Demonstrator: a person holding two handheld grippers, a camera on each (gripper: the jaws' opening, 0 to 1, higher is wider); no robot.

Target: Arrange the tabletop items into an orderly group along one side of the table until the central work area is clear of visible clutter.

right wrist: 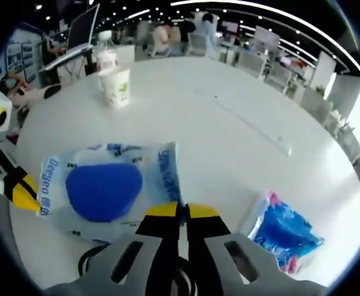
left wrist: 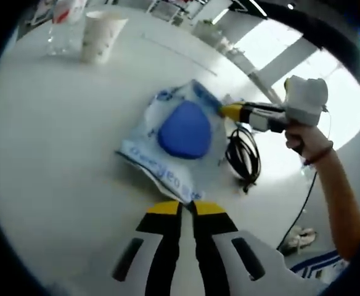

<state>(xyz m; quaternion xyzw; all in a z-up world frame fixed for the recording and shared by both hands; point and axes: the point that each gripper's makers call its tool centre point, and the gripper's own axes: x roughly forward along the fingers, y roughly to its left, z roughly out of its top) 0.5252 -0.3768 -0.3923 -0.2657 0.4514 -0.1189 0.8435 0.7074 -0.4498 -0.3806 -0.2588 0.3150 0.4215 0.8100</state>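
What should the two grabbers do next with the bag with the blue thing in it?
Probably carry the bag together toward the paper cup and bottle. Left gripper and right gripper each look shut on an edge of it, and it lies mid-table.

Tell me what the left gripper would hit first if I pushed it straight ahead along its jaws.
The left gripper already sits at the near edge of the white-and-blue packet; its jaws look shut there. Straight on, it would run over or shove that packet, toward the right gripper at the far corner.

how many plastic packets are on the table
2. One packet with a blue oval lies flat, pinched at opposite edges by the left tool and right tool. A blue-and-pink packet lies beside the right tool. Others may be hidden.
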